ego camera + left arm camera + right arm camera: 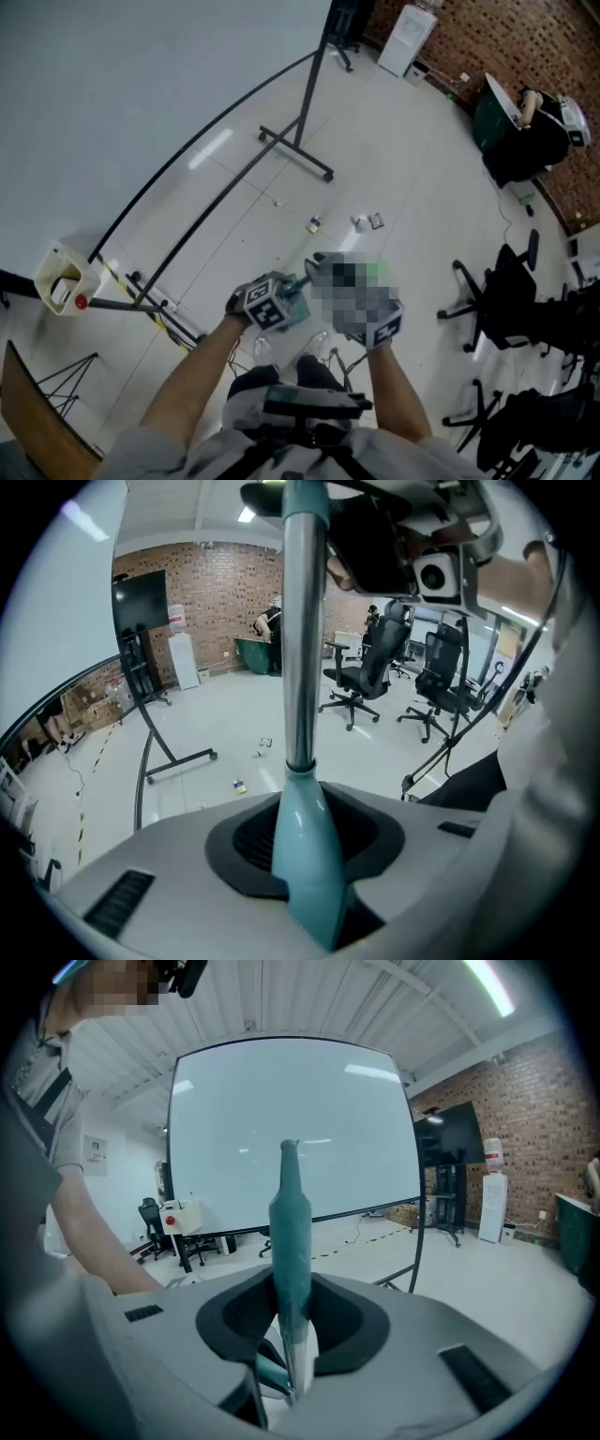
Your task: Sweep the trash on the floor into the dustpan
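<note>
- The trash lies on the pale floor in the middle of the head view, just above the two grippers: a small yellowish scrap, a white scrap and a dark wrapper touching or just beside it.
- In the left gripper view the same scraps show small at centre left, beyond the tool.
- I cannot make out a dustpan or a broom head in any view.
- The left tongs pinch a teal cone, with the dark pads pressing on both of its sides.
- A metal pole comes out of the cone's narrow end and runs straight up to the top of the frame.
- The right tongs pinch a teal grip that stands upright between the pads, its rounded tip in the middle of the frame; a thin bright shaft shows just below it.
- In the head view both grippers sit side by side at lower centre, with the forearms reaching up from the bottom edge.
- A big white board on a black rolling stand fills the upper left.
- A white box with a red button sits at the left edge.
- Black office chairs stand at the right.
- A brick wall and a green bin are at the upper right.
</note>
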{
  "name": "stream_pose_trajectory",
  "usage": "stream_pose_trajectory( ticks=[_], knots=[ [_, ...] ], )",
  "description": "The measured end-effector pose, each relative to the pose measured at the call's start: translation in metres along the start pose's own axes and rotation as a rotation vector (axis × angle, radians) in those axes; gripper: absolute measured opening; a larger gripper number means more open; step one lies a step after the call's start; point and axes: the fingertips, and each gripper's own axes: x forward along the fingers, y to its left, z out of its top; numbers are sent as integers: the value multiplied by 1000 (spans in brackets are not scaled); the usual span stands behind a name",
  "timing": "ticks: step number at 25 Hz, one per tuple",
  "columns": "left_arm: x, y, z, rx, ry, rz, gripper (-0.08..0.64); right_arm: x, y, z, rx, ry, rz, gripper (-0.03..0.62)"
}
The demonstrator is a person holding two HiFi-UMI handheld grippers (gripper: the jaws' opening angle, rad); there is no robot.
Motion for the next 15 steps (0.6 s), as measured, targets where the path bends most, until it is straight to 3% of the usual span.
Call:
stream_pose_trajectory(
  ticks=[2,5,15],
  knots=[
    [-1,-3,-13,-21,19,-6,95,-15,-23,-4,49,-7,-61,89],
    [-5,4,-30,-84,13,10,95,-37,-50,2,48,-35,-91,89],
    [-16,18,9,-185,5,56,95,-91,-105,17,23,-86,-242,94]
  ],
)
